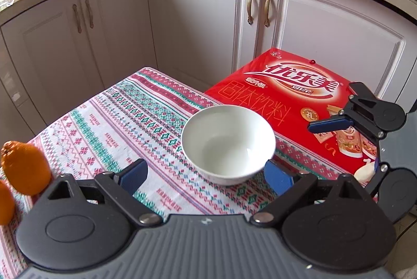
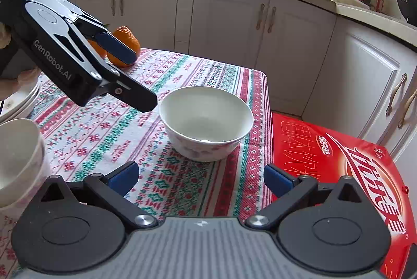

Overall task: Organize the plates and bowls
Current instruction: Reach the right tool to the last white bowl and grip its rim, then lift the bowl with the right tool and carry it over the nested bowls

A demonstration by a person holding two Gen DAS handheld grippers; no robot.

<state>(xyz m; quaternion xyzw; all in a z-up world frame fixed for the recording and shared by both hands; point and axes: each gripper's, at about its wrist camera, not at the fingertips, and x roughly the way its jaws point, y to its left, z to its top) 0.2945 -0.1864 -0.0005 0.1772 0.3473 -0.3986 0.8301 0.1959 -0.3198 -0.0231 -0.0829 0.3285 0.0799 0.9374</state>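
Jaws on both tools stand spread with nothing between them: the left gripper (image 1: 206, 172) has its blue pads wide to either side of the white bowl (image 1: 228, 144), which sits just ahead of them on the patterned cloth, and the pads do not press on it. The right gripper (image 2: 200, 178) is likewise wide and empty, pointed down at the same bowl from the other side, with the left tool reaching in above the cloth toward the bowl's rim. The bowl stands upright and empty near the far corner of the worktop (image 2: 125, 133), close to the edge beside a red carton (image 2: 338, 167) that lies lower, off the worktop's side. Further out, at the left edge of the right wrist view, a second bowl (image 2: 18, 156) stands near the camera and a stack of 2 or 3 plates (image 2: 20, 101) sits behind it; 2 oranges (image 2: 125, 44) rest at the cloth's far corner. As a judgement, the sorting looks partly done: the plates seem gathered already, while this 1 bowl is apart from the other and has yet to be picked up and set with or into it. What else may be left outside these views I cannot tell.
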